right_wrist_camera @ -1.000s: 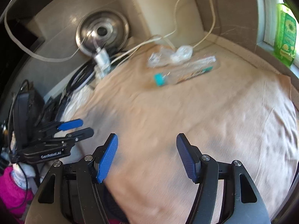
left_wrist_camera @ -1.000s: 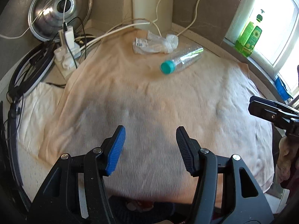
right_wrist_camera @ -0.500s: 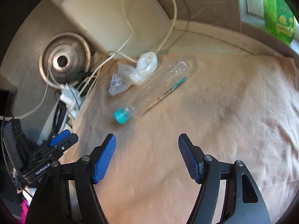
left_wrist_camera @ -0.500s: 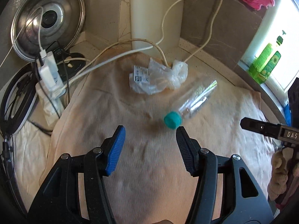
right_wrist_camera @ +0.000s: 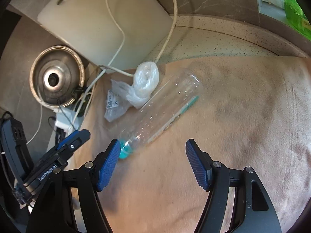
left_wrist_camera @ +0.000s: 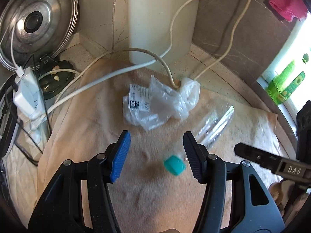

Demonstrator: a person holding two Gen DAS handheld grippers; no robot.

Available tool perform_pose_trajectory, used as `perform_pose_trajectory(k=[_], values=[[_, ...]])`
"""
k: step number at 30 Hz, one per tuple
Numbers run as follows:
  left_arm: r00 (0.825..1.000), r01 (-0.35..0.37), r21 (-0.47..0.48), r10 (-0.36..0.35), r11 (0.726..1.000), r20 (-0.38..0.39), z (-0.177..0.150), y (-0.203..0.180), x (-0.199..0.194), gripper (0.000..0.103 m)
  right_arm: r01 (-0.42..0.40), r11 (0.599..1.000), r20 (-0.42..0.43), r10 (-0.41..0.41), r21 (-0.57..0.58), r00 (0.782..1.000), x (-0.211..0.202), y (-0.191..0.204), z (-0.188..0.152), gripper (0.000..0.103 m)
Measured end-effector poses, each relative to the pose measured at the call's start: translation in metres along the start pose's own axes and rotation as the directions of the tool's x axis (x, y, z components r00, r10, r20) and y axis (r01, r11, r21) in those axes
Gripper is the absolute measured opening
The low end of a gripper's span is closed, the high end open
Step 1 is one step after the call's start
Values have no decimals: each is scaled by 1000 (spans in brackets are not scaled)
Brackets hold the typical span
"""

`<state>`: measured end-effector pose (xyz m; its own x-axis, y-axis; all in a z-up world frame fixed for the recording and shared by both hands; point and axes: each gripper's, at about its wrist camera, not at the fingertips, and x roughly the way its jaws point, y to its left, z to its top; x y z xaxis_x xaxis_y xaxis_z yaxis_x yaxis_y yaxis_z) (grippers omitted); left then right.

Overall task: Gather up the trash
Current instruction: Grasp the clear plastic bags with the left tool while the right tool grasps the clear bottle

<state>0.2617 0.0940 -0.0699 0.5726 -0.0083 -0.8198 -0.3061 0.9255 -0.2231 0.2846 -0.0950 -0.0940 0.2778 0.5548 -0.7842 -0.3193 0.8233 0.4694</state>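
A clear plastic bottle (left_wrist_camera: 213, 124) with a teal cap (left_wrist_camera: 174, 165) lies on a beige towel (left_wrist_camera: 87, 128); it also shows in the right wrist view (right_wrist_camera: 161, 112). A crumpled clear plastic wrapper (left_wrist_camera: 155, 103) lies just beyond it, also in the right wrist view (right_wrist_camera: 132, 91). My left gripper (left_wrist_camera: 156, 151) is open, with the teal cap between its fingers. My right gripper (right_wrist_camera: 152, 161) is open just short of the bottle, its left finger next to the cap (right_wrist_camera: 124, 151). Each gripper shows in the other's view, the right one (left_wrist_camera: 272, 165) and the left one (right_wrist_camera: 58, 155).
A white cutting board (left_wrist_camera: 161, 15) leans on the back wall, with white cables (left_wrist_camera: 97, 81) running across the towel's far edge. A steel pot lid (left_wrist_camera: 35, 23) and a power strip (left_wrist_camera: 27, 93) are at the left. Green bottles (left_wrist_camera: 285, 85) stand on the windowsill at the right.
Both grippers have moved forward toward the bottle and wrapper, which now look much closer. The teal cap has come between the left gripper's fingers. Both stay open.
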Motion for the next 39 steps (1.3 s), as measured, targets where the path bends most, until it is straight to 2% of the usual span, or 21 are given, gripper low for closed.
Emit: perform_pose_trajectory(k=[7,13,25,28,30,32,36,39], values=[[1000,17,-84,-19,996,-23,17,9,23,58,0,998,-23,2,67,1000,23,-5,14,69],[998,39,-114,-44,993,-44,27,6,38,58,-49,981,-37,57,190,998,41,-19,24,69],[993,36,-192,-56,981,-100,46,5,72,58,-47,963,-65,66,264,996,71,-27,36,70],[991,44,-220,-70,975,-115,49,5,82,58,-75,950,-52,95,302,994,73,-39,38,69],[988,54,-237,-86,970,-127,50,2,89,58,-70,953,-43,86,296,995,69,-45,40,67],[986,55,-236,-90,970,-139,51,-4,97,58,-32,963,-30,42,268,999,62,-48,43,66],[982,23,-214,-62,977,-176,52,-19,114,58,28,965,-2,-29,259,1000,47,-61,49,66],[980,-7,-209,-35,978,-197,52,-27,126,58,32,962,0,-33,271,999,40,-73,52,66]])
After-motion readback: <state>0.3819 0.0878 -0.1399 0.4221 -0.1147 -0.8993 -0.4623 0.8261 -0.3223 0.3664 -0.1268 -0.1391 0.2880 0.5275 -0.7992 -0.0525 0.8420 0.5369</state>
